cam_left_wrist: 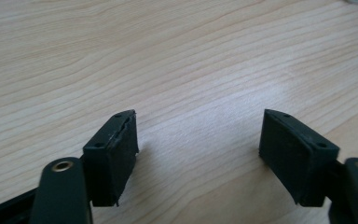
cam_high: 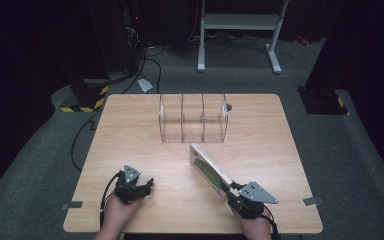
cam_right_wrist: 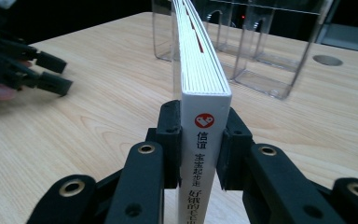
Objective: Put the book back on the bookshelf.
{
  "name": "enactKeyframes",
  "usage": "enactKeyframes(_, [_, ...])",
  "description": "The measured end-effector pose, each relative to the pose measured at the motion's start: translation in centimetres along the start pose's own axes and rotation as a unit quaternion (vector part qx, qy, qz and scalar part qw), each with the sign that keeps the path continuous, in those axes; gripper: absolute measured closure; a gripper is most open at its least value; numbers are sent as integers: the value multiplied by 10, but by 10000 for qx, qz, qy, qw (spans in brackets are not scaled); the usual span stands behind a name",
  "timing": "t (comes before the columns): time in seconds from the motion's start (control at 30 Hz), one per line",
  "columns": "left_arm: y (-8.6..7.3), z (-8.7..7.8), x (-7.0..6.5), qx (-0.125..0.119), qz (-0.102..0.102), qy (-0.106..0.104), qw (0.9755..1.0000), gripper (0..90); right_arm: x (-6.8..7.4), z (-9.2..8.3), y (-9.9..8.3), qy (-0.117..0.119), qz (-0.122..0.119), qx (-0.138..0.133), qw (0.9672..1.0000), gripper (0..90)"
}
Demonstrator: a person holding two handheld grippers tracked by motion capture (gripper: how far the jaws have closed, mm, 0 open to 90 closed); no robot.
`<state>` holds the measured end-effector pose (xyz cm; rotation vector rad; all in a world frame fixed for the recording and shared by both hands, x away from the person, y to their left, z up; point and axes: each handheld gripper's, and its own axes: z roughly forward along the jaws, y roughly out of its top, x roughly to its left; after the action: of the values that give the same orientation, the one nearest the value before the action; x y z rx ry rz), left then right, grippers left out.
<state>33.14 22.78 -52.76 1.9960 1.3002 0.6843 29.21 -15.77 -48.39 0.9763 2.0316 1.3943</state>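
Item one, the pale wood-grain rectangular table (cam_high: 130, 150): bare but for what follows. Item two, the clear acrylic three-slot upright rack (cam_high: 193, 118), standing at the far middle of the table, all slots seemingly vacant. Item three, the thin white hardback book with a red logo on its spine (cam_right_wrist: 204, 93), lifted on edge, near the rack's front but apart from it, fore-end pointing toward it. Item four, my right gripper (cam_right_wrist: 200, 144): jaws clamped on the book's spine end, pads pressing both covers. Item five, my left gripper (cam_left_wrist: 198, 144): jaws spread wide, nothing between them, low over bare wood at the near left. Step in hand, by my reckoning: carrying the book to a slot. Next move calls for squaring its edge with one divider gap, then sliding it in upright.
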Motion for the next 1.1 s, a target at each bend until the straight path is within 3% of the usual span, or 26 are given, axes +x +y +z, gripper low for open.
enactKeyframes(0.07, [-1, -1, -1, 5, -78, 27, 10000, 263, -3, -1, -1, -54, 89, 1, 9999, 739])
enactKeyframes(0.2, [-1, -1, -2, 5, -2, -24, 10000, 267, -5, -2, -1, -79, 159, -5, 9998, 738])
enactKeyframes(0.3, [-1, 0, 3, 49, -255, -243, 9994, 266, -5, -5, -1, -233, 156, 15, 9996, 738])
enactKeyframes(0.57, [2, 4, 5, 70, -223, -224, 9995, 255, -18, -19, -6, -619, 450, 27, 9971, 737])
enactKeyframes(0.73, [4, 6, 5, 70, -200, -285, 9994, 253, -24, -23, -9, -593, 602, -57, 9964, 735])
enactKeyframes(1.1, [5, 7, 5, 68, -166, -305, 9994, 253, -23, -18, -4, -704, 718, 133, 9948, 662])
